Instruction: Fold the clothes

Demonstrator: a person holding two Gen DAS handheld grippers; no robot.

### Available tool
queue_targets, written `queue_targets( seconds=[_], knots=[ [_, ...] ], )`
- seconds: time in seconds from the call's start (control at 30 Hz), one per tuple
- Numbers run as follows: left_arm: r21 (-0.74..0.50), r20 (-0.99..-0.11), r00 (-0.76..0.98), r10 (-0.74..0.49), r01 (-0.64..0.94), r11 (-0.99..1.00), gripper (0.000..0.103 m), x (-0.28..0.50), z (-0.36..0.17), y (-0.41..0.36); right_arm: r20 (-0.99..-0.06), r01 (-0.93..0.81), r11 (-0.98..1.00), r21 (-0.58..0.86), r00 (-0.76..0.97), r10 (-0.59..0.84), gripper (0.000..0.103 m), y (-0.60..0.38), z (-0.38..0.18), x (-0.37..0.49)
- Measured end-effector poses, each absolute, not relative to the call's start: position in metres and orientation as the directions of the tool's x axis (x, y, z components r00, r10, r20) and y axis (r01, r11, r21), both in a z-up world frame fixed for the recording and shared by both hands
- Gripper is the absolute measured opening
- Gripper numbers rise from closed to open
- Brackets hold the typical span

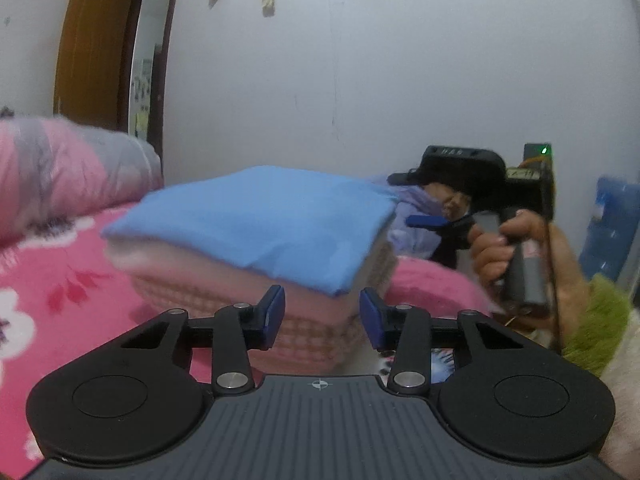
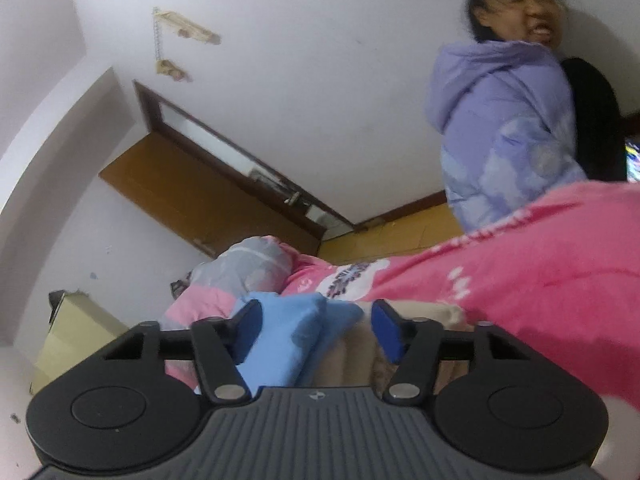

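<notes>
A pile of folded clothes lies on the bed, with a blue garment (image 1: 256,220) on top of a pale pink one and a pink waffle-knit one (image 1: 316,336). My left gripper (image 1: 323,314) is level with the pile's near corner, a blue pad on each side of it, jaws partly apart and not visibly pressing. In the right wrist view the blue garment (image 2: 288,332) and beige cloth (image 2: 356,348) sit between the pads of my right gripper (image 2: 316,330), which is rolled and partly open. From the left wrist view, the right gripper (image 1: 424,222) reaches the pile's far side.
The bed wears a pink floral cover (image 1: 48,280). A pink and grey quilt (image 1: 60,168) is bunched at the left. A second person in a lilac jacket (image 2: 500,140) stands beside the bed. A brown door (image 1: 92,56) is open behind, and a blue object (image 1: 612,224) stands far right.
</notes>
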State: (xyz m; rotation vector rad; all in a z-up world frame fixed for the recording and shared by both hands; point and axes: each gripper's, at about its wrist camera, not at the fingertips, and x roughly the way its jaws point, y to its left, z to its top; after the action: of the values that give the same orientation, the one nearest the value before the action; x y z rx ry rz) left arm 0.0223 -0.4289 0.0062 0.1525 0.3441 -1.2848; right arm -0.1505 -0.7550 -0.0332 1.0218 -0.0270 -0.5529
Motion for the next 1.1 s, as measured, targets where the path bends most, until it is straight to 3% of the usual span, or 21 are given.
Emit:
queue_targets(
  seconds=[0.07,0.17,0.2,0.23,0.37,0.47,0.63,0.77,0.8,0.83,1.1],
  knots=[
    [-0.077,-0.336,0.245,-0.91,0.955,0.285,0.033,0.021,0.007,-0.432,-0.239,0.427,0.41,0.806,0.868,-0.435,0.027,-0.759,-0.032,-0.144],
    [-0.095,-0.344,0.238,-0.908,0.953,0.286,0.021,0.02,0.005,-0.439,-0.242,0.428,0.428,0.796,0.874,-0.422,0.004,-0.764,-0.029,-0.137],
    [-0.097,-0.345,0.241,-0.907,0.952,0.29,0.01,0.021,0.004,-0.441,-0.232,0.423,0.439,0.793,0.876,-0.423,0.004,-0.764,-0.026,-0.137],
    [-0.095,-0.343,0.244,-0.907,0.952,0.292,0.008,0.02,0.004,-0.441,-0.223,0.419,0.45,0.788,0.877,-0.426,0.004,-0.764,-0.024,-0.136],
    [-0.097,-0.343,0.239,-0.908,0.953,0.287,0.006,0.017,0.002,-0.442,-0.208,0.442,0.485,0.755,0.862,-0.462,0.003,-0.76,-0.02,-0.137],
    [-0.102,-0.351,0.233,-0.907,0.953,0.284,0.006,0.017,0.001,-0.442,-0.266,0.474,0.451,0.757,0.852,-0.451,0.003,-0.767,-0.034,-0.126],
    [-0.101,-0.357,0.226,-0.906,0.955,0.278,0.004,0.015,0.002,-0.441,-0.266,0.503,0.477,0.721,0.836,-0.48,0.004,-0.763,-0.034,-0.12],
    [-0.111,-0.371,0.215,-0.903,0.956,0.273,0.004,0.012,0.003,-0.439,-0.311,0.542,0.442,0.715,0.813,-0.493,0.019,-0.767,-0.038,-0.115],
    [-0.128,-0.373,0.204,-0.905,0.955,0.268,0.005,0.012,0.003,-0.435,-0.318,0.549,0.431,0.716,0.806,-0.498,0.041,-0.769,-0.038,-0.116],
    [-0.151,-0.372,0.188,-0.909,0.954,0.26,0.006,0.013,0.004,-0.431,-0.32,0.556,0.424,0.715,0.8,-0.508,0.05,-0.769,-0.038,-0.12],
    [-0.171,-0.279,0.183,-0.943,0.957,0.236,0.009,0.008,0.022,-0.399,-0.246,0.568,0.515,0.642,0.789,-0.563,0.046,-0.735,-0.019,-0.151]
  ],
)
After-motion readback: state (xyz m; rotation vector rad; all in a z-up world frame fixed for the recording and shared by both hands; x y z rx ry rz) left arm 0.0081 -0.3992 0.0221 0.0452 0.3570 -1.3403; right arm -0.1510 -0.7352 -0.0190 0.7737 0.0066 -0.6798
